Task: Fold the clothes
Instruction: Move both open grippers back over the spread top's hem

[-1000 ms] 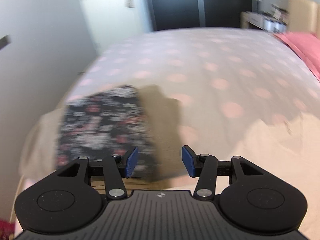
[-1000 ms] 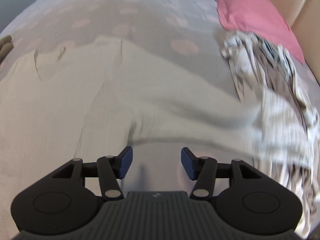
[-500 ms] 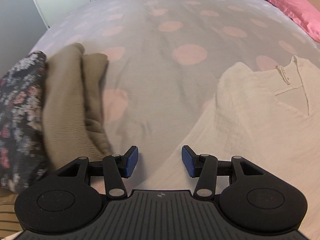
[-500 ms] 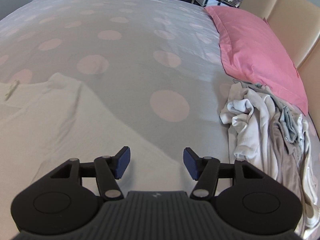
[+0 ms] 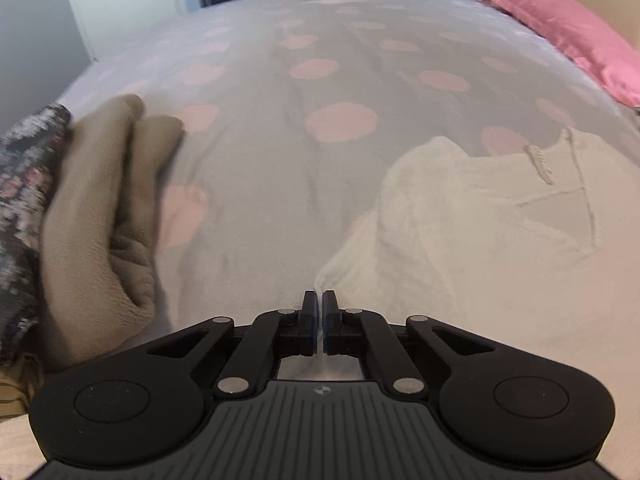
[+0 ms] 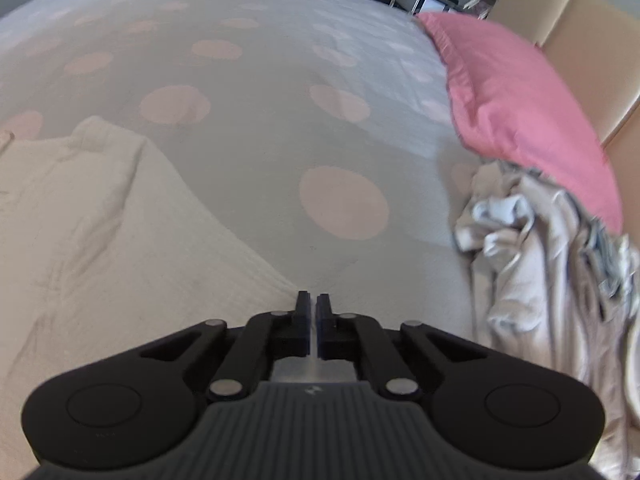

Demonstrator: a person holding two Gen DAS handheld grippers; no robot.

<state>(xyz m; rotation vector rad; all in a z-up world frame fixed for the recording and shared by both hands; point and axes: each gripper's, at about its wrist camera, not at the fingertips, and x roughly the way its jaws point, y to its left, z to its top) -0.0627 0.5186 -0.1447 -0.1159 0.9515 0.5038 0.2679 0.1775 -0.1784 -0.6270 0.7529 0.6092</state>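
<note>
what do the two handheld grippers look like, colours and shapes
Both look alike. The left gripper and right gripper each have a dark grey ribbed body bearing a small logo, two round black lobes at the sides, black linkage arms with silver pivot pins, and narrow fingers with blue pads on the inner faces. No cables, hands or sleeves show.

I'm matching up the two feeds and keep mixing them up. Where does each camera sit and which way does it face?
Left wrist: on the left gripper, looking down across the bed at the cream top's left edge; its shut fingers pinch that edge.
Right wrist: on the right gripper, looking down at the top's right edge, fingers shut there, a clothes pile to the right.
Both share the top, bed and pink pillow.
</note>
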